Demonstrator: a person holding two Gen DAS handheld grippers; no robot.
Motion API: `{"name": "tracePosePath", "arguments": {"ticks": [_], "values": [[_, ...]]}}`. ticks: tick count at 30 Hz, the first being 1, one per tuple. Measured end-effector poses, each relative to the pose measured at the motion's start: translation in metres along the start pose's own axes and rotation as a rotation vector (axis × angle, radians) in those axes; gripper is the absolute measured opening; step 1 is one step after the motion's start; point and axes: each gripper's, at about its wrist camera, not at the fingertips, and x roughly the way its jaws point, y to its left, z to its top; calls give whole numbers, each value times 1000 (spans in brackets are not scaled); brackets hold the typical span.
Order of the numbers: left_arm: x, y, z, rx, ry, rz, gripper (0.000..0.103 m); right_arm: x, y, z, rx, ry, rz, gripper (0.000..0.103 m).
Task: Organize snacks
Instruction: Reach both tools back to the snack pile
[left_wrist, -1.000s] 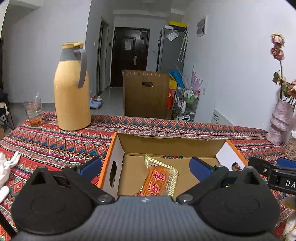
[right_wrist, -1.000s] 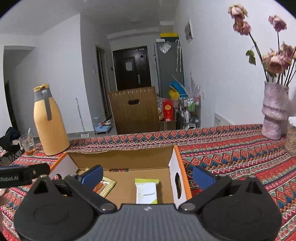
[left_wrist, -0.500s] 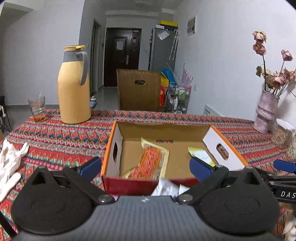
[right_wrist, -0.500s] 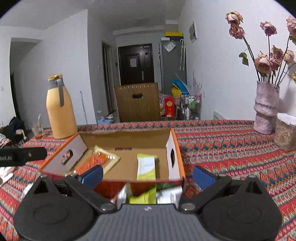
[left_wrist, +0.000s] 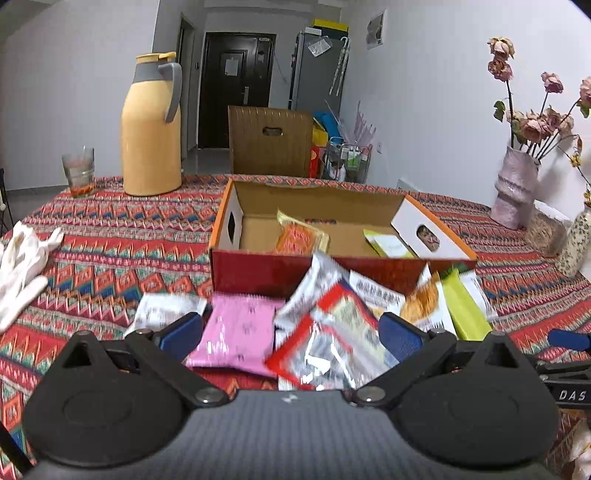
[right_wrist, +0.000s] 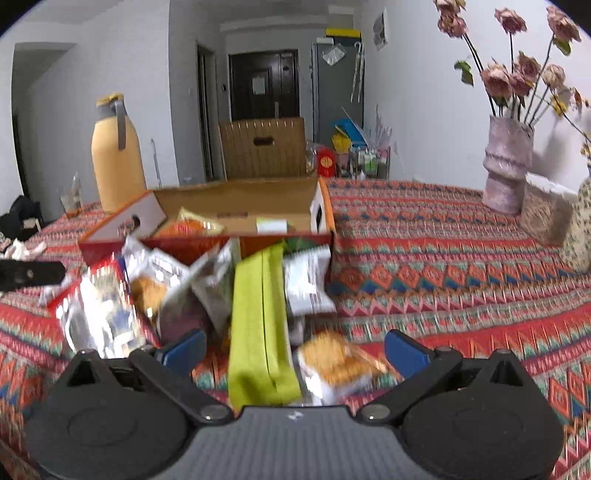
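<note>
Two packets, orange (left_wrist: 301, 238) and pale green (left_wrist: 391, 245), lie inside the box (left_wrist: 343, 264) mid-frame; lettering too blurred, maybe Chinese. Left gripper (left_wrist: 290, 334) and right gripper (right_wrist: 293, 349) gape wide, empty.

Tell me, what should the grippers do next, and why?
Probably lower the right gripper onto the green packet and close. Both grippers are open and hold nothing, the packet lies between its fingers, and the box behind the pile holds only two snacks.
</note>
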Motion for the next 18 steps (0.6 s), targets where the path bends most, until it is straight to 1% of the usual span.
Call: {"name": "tracePosePath", "arguments": {"ticks": [6,12,17,18], "values": [[-10,1,-19,-1,18,-5,103,-2,0,-29,-6,72,-1,103],[-18,3,-31,-2,31,-6,103,4,9,-41,-43,89,1,103],[-21,4,-36,-7,41,3,103,9,15,-46,-51,83,6,97],[-21,4,-37,-7,41,4,103,8,15,-47,-55,78,10,94]]}}
